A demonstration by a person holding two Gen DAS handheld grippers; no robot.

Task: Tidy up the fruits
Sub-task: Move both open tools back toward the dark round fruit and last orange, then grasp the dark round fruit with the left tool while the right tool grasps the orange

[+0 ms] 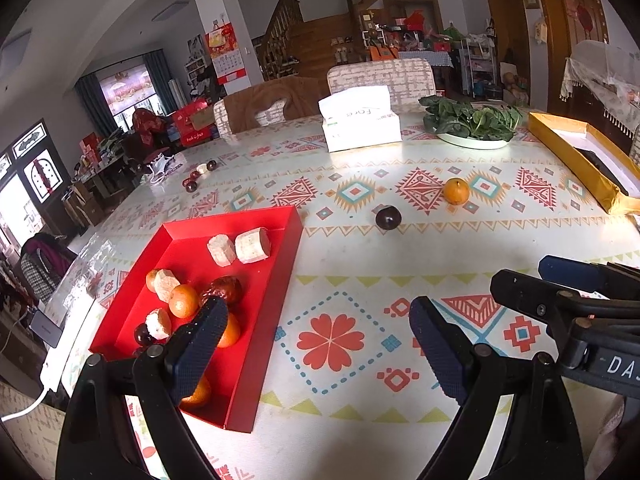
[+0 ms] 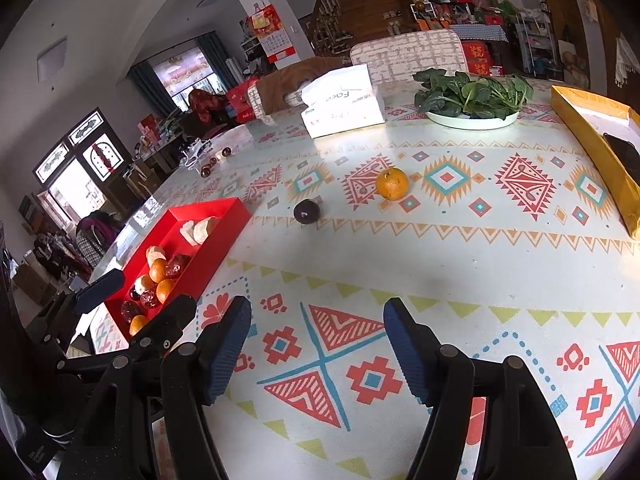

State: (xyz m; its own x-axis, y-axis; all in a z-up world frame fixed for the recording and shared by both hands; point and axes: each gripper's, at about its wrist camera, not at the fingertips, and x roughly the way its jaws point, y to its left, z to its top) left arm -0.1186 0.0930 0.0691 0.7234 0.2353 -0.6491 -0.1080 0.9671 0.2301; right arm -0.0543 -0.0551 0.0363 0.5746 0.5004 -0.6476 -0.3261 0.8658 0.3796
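Observation:
A red tray [image 1: 280, 264] [image 2: 224, 210] sits at the table's left and holds several oranges, dark plums, red dates and pale cut chunks. An orange [image 1: 456, 191] [image 2: 392, 183] and a dark plum [image 1: 388, 217] [image 2: 306, 211] lie loose on the patterned cloth beyond the tray. My left gripper [image 1: 316, 344] is open and empty, its left finger over the tray's near end. My right gripper [image 2: 318, 348] is open and empty above the cloth, well short of the plum and orange. It also shows at the right of the left wrist view [image 1: 560, 280].
A white tissue pack [image 1: 360, 122] [image 2: 342, 102] and a plate of leafy greens [image 1: 472, 124] [image 2: 472, 100] stand at the back. A yellow box [image 1: 576, 160] [image 2: 592, 144] lies along the right edge. Small dark fruits [image 1: 200, 176] lie far left. Chairs stand behind the table.

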